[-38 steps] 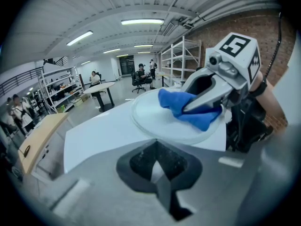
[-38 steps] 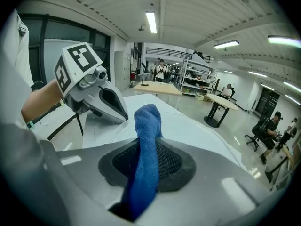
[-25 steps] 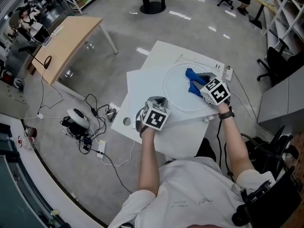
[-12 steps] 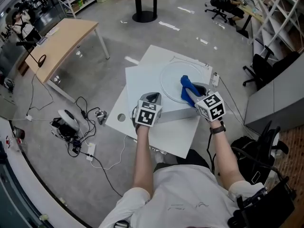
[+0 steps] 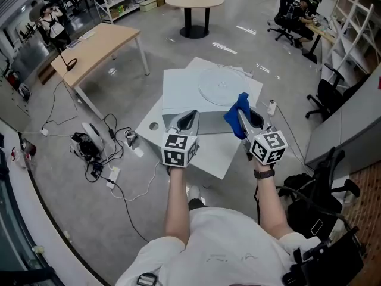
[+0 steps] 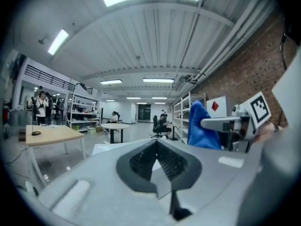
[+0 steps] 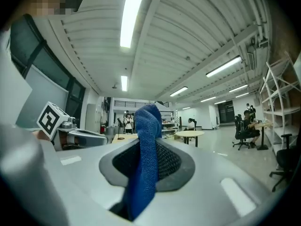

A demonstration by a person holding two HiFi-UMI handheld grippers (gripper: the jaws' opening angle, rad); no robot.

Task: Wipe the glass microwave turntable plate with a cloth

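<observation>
The round glass turntable plate point(image 5: 218, 88) lies flat on the white table point(image 5: 178, 94), at its far side. Both grippers are held up in the air on the near side of the table, clear of the plate. My right gripper point(image 5: 241, 111) is shut on a blue cloth point(image 5: 238, 115), which hangs from its jaws; in the right gripper view the blue cloth point(image 7: 145, 164) runs up between the pads. My left gripper point(image 5: 189, 117) is shut with nothing in it, and its pads point(image 6: 141, 160) meet. The cloth point(image 6: 203, 129) also shows at the right of the left gripper view.
A wooden desk point(image 5: 98, 46) stands to the left and a round table point(image 5: 194, 2) behind. Cables and a power strip point(image 5: 98, 151) lie on the floor at the left. Office chairs point(image 5: 324, 97) and shelving stand on the right. A plug block point(image 5: 273, 107) sits off the table's right corner.
Both grippers have lifted off the table and drawn back toward me. The blue cloth has come off the plate with the right gripper. The head view has tilted up.
</observation>
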